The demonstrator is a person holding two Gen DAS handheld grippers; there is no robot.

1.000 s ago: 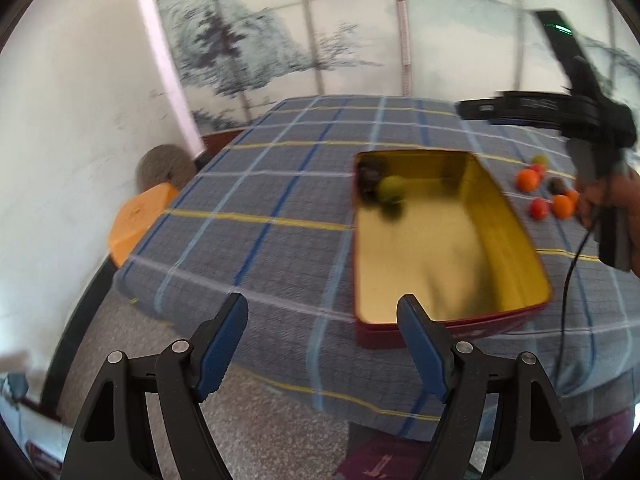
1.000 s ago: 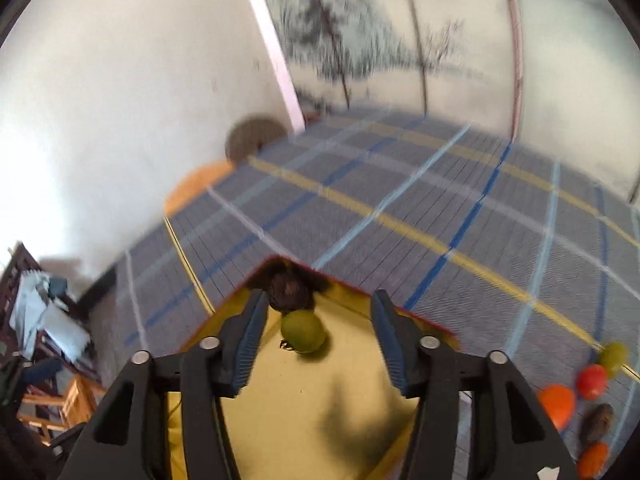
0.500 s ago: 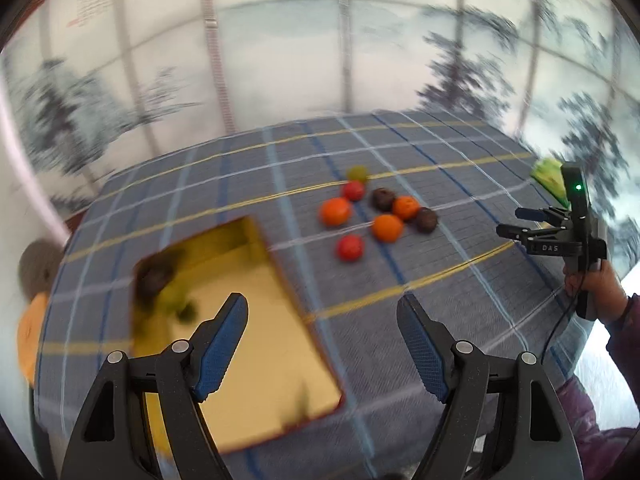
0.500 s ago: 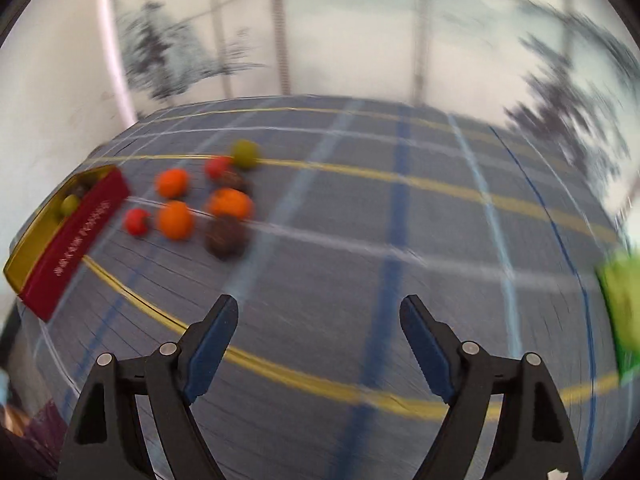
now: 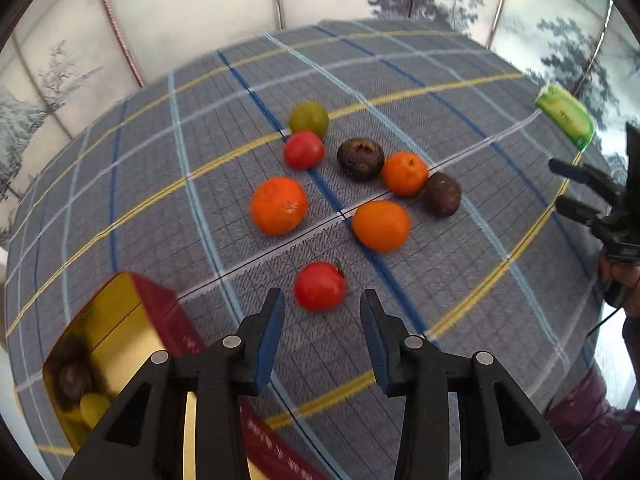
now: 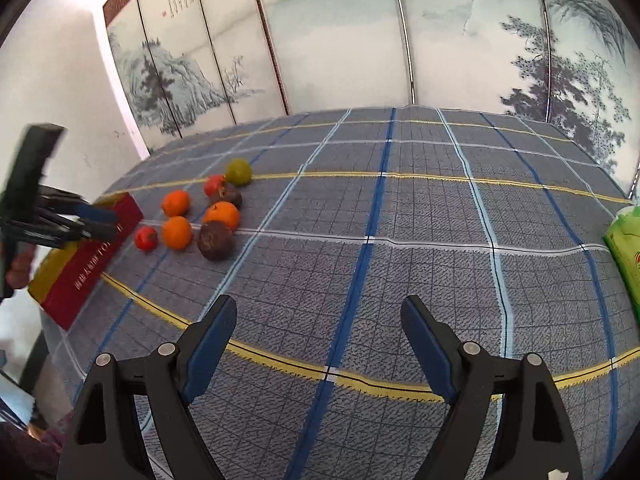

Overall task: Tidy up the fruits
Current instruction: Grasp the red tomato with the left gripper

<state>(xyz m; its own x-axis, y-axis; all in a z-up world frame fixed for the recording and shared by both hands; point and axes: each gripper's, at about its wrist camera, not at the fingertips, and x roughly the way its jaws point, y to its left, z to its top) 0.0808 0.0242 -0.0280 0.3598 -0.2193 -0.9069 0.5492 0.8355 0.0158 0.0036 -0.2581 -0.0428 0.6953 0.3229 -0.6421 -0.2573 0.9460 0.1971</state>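
Loose fruit lies on the plaid tablecloth: a near red tomato [image 5: 319, 286], three oranges [image 5: 279, 205], a second red tomato [image 5: 303, 149], a green fruit [image 5: 309, 118] and two dark brown fruits [image 5: 360, 158]. My left gripper [image 5: 322, 308] is open, its fingers just short of the near tomato on either side. A red tin with a gold inside [image 5: 108, 328] holds a dark fruit and a green fruit at lower left. My right gripper [image 6: 320, 320] is open and empty over bare cloth, well right of the fruit cluster [image 6: 200, 212] and tin [image 6: 92, 256].
A green packet [image 5: 564, 114] lies at the table's right edge, also in the right wrist view [image 6: 626, 252]. A painted folding screen [image 6: 360, 40] stands behind the table. The table edge drops off near both grippers.
My left gripper swung from the tin to the fruit cluster, came down close to the near tomato and narrowed its jaws. My right gripper drew back from the tin to the right side.
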